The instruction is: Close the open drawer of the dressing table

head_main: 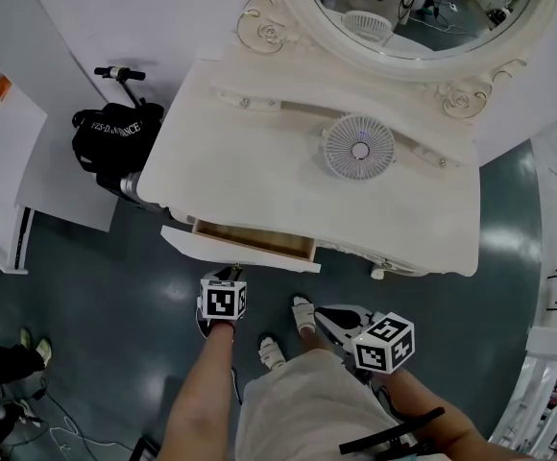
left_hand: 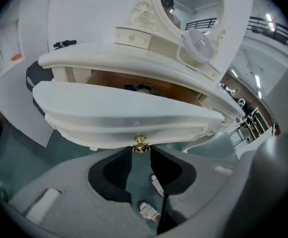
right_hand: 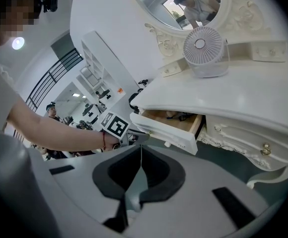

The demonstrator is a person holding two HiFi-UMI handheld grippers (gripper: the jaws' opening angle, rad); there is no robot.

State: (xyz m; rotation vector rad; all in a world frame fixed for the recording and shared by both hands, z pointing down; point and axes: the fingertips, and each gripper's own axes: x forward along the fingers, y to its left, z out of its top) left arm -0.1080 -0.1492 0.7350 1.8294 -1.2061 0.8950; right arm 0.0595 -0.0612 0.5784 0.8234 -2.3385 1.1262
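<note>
Pinching the brass knob (left_hand: 140, 144), the left gripper (left_hand: 141, 151) should slide the stiff drawer (left_hand: 129, 113) easily; the right gripper (right_hand: 140, 150) is closed, empty.

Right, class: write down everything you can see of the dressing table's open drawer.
The drawer stands pulled partway out from under the white tabletop, toward the left in the head view. Its front is a curved white panel with moulded edges and a small brass knob at its middle. The inside looks like bare light wood, with something dark in it, too small to identify. The left gripper is at the front, its jaw tips flanking the knob; whether they pinch it is unclear.
</note>
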